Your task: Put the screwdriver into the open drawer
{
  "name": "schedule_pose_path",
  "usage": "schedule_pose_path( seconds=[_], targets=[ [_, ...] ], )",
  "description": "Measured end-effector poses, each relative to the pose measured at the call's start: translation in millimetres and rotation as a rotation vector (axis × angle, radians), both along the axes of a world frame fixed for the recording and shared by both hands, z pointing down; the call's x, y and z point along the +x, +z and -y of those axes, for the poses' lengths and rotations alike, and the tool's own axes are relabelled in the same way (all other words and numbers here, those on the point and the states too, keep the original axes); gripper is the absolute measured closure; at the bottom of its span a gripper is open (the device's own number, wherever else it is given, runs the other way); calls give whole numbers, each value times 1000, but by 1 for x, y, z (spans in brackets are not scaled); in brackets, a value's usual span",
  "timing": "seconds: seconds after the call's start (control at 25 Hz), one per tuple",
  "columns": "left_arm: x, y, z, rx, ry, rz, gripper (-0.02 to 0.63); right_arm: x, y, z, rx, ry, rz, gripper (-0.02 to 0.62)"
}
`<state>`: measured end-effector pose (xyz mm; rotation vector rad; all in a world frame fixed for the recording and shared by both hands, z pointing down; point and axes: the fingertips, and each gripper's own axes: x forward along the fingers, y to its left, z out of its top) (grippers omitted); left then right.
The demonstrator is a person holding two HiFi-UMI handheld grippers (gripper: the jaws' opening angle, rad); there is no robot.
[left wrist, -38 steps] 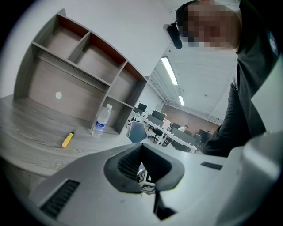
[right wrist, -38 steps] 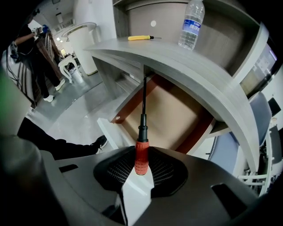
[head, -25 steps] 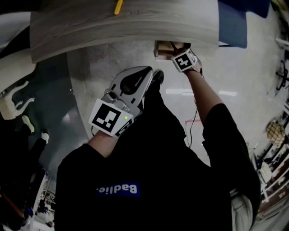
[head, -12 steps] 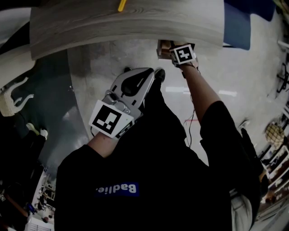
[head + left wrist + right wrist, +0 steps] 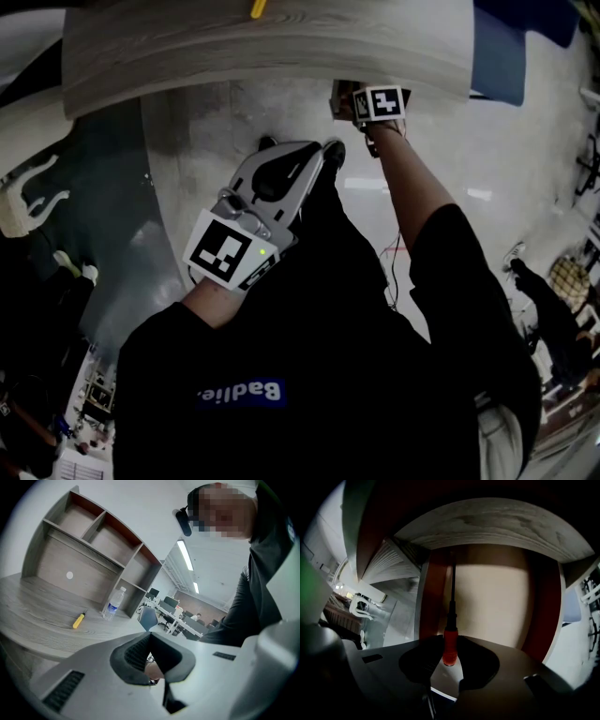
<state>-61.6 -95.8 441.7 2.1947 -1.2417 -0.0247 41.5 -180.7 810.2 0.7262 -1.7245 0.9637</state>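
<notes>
Screwdriver has shifted with right gripper further over the open drawer; wrist rolled. Red handle clamped between its jaws, shaft pointing into drawer. Left gripper jaws together.

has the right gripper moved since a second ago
Yes. In the head view the right gripper, shut on the screwdriver, has shifted up the picture, closer to the desk edge, beside the open drawer.

The desk is shared by all views: seen from overhead in the head view, skimmed low in the left gripper view, its drawer faced closely in the right.
</notes>
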Motion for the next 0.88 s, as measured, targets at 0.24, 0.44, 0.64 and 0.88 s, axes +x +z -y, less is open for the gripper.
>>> schedule_pose_path(
  seconds=[0.24,0.44,0.64,0.88],
  targets=[
    [2,3,-3,-15,3,-8,604,1,7,-8,-50,56,-11,477],
    [0,5,-3,-11,3,-7,604,6,18,-3,-51,74,-62,476],
    [-3,6,-7,-14,-3,-12,604,5,18,-7,-40,33,-102,476],
    [-9,5,-10,-19,-20,-18,604,8,19,-7,-22,22,-165,474]
  ],
)
